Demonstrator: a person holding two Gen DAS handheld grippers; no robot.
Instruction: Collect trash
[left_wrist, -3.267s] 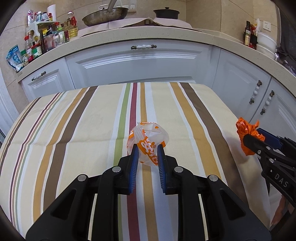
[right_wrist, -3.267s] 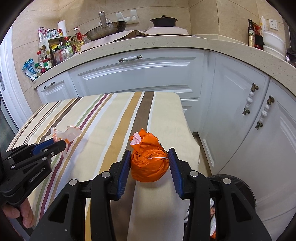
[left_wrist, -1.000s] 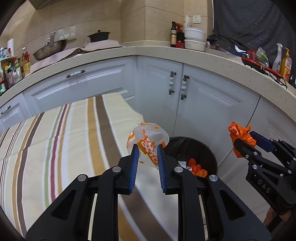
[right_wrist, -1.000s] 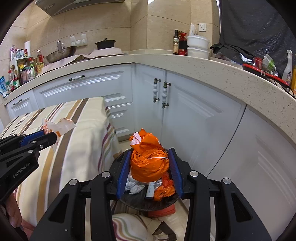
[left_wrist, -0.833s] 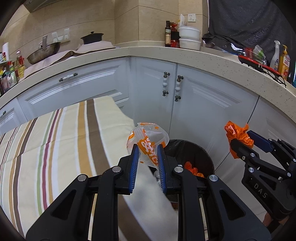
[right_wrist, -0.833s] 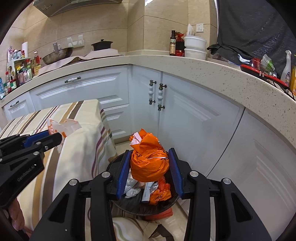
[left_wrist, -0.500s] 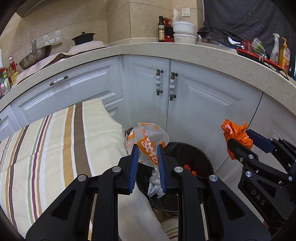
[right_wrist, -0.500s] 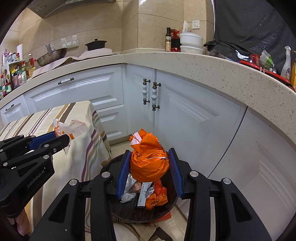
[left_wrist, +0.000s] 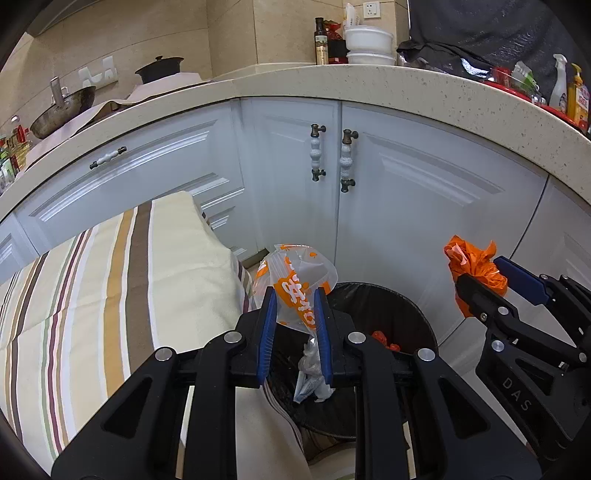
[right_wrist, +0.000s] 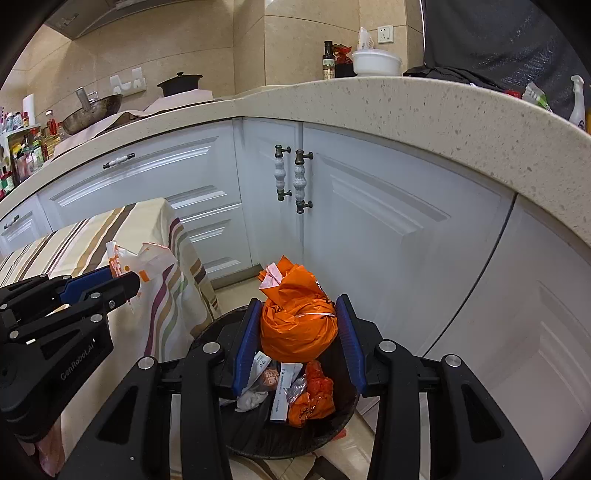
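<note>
Trash bin (right_wrist: 343, 417) near rim hidden behind right gripper (right_wrist: 298, 334).

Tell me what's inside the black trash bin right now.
The black trash bin holds crumpled orange wrappers, white paper packets and a white scrap. The orange bag in the right gripper hides the far side; deeper layers are covered.

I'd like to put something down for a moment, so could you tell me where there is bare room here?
The striped tablecloth is bare from its cabinet-side edge to the left gripper. The trash bin already holds wrappers, with the orange bag in the right gripper above it. The countertop is crowded with bottles and bowls.
</note>
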